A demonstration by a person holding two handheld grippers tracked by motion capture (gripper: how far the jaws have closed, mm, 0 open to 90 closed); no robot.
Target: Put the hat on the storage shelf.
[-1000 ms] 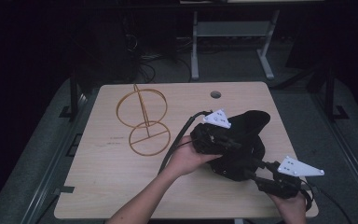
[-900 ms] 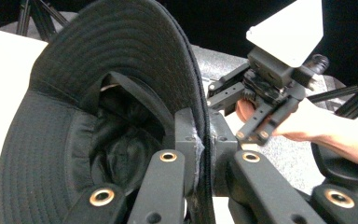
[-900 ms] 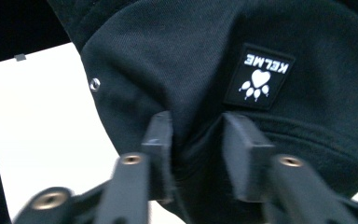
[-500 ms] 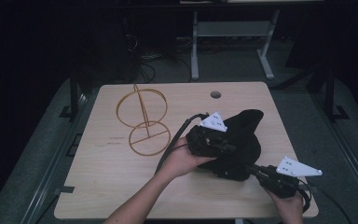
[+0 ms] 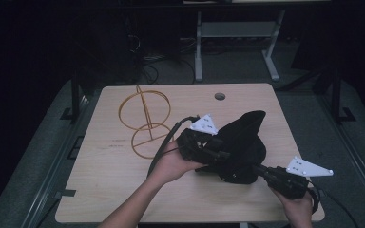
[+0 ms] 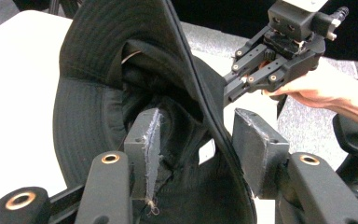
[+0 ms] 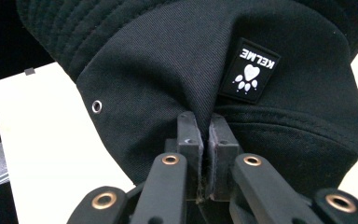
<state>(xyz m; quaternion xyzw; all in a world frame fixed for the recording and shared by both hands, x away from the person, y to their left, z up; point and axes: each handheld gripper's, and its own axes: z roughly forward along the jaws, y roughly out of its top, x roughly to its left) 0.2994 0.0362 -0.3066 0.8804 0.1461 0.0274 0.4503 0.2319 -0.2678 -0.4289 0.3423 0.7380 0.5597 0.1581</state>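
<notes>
— Where is the black hat (image 5: 241, 145) sitting at this moment?

— It is lying on the wooden table (image 5: 100, 185), on the side away from the gold wire stand (image 5: 145, 124) and well apart from it, with its brim sticking up toward the round hole (image 5: 219, 96) in the tabletop.

— And the two grippers?

— The right gripper (image 5: 261, 171) is coming at the hat from the near edge of the table. It is clenching a fold of the hat's cloth; in the right gripper view its pads (image 7: 189, 135) are pressing together on the fabric just below the white paw label (image 7: 249, 71).

— What about the other one?

— The left gripper (image 5: 218, 154) is reaching in from the wire stand's side. Its jaws have just been opening, and they are standing apart now, released. In the left gripper view the hat's brim edge (image 6: 205, 93) is passing between them, one frayed pad (image 6: 150, 140) sitting inside the crown, the other outside, neither pressing.
</notes>
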